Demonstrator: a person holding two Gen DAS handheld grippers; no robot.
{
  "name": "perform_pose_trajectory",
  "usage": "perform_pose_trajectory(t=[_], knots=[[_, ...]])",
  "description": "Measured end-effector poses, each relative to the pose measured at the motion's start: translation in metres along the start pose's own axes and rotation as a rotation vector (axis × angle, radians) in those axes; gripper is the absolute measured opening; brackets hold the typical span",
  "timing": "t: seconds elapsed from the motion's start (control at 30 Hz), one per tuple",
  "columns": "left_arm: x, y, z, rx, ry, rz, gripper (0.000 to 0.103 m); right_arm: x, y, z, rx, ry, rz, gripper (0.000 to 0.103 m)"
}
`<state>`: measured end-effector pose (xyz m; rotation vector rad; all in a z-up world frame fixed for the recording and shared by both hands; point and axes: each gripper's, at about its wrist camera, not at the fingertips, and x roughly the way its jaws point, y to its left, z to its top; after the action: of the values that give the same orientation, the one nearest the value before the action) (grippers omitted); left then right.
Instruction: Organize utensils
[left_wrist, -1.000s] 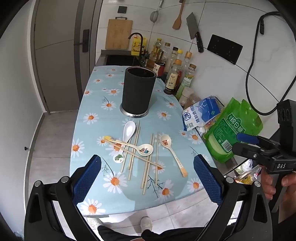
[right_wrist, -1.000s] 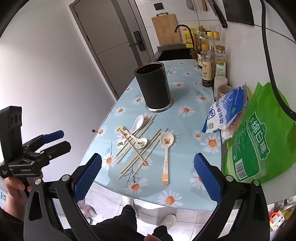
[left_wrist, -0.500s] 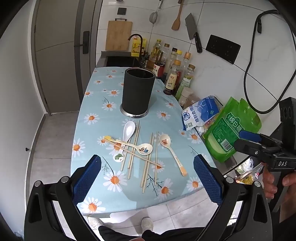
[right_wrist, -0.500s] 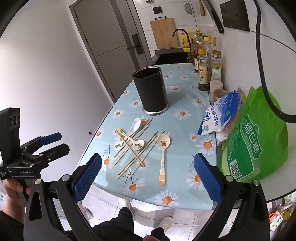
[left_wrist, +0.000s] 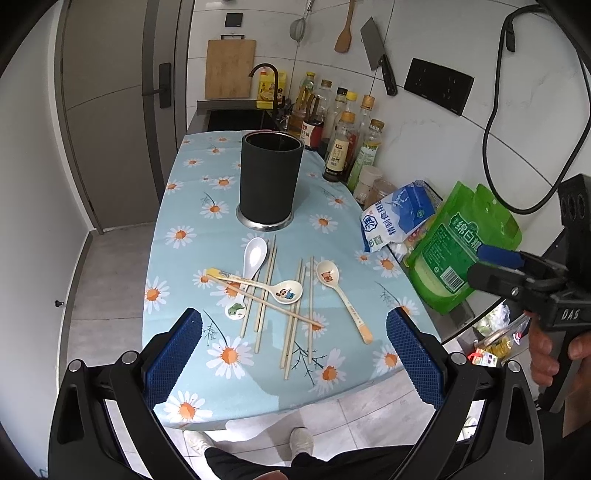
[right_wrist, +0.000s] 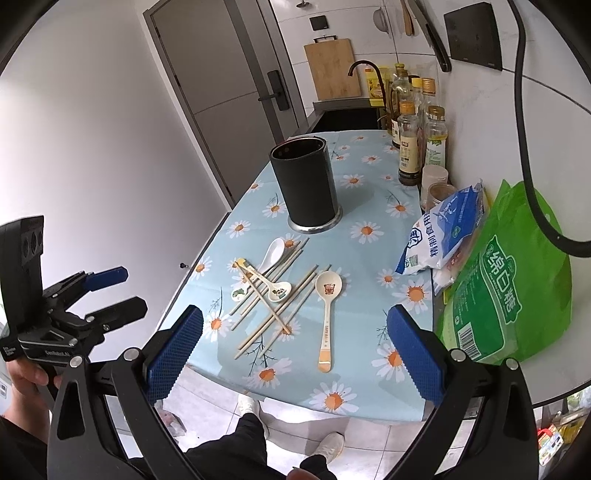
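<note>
A black cylindrical utensil holder (left_wrist: 270, 181) (right_wrist: 304, 186) stands upright on the daisy-print table. In front of it lie a plain white spoon (left_wrist: 254, 257) (right_wrist: 272, 252), a cartoon-print spoon (left_wrist: 284, 290) (right_wrist: 277, 290), a bear-print spoon (left_wrist: 341, 291) (right_wrist: 326, 310) and several wooden chopsticks (left_wrist: 295, 317) (right_wrist: 275, 308), some crossed. My left gripper (left_wrist: 293, 356) (right_wrist: 118, 293) hangs open above the table's near edge, holding nothing. My right gripper (right_wrist: 293, 356) (left_wrist: 487, 264) is open too, off the near right side.
Oil and sauce bottles (left_wrist: 345, 144) line the wall at the back right. A blue-white bag (left_wrist: 397, 216) and a green bag (left_wrist: 461, 243) lie along the right edge. A sink (left_wrist: 236, 118) sits behind the table. The person's legs and shoes (left_wrist: 301, 439) show below the near edge.
Both grippers have drawn back and risen slightly, so the table looks a little smaller. The utensils have not moved.
</note>
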<state>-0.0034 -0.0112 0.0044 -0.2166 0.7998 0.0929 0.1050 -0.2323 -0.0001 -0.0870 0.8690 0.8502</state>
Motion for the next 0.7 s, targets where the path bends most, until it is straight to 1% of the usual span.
perform_pose_trajectory(t=[0.57,0.7], knots=[[0.0018,-0.0016,0.0023,-0.009,-0.006,0.009,0.097,0.0080,0.0012,-0.0002,0.010,0.031,0.039,0.099],[0.0034,0.0017,0.0024,-0.016,0.003,0.006,0.097,0.0098,0.0012,-0.0002,0.012,0.036,0.050,0.097]])
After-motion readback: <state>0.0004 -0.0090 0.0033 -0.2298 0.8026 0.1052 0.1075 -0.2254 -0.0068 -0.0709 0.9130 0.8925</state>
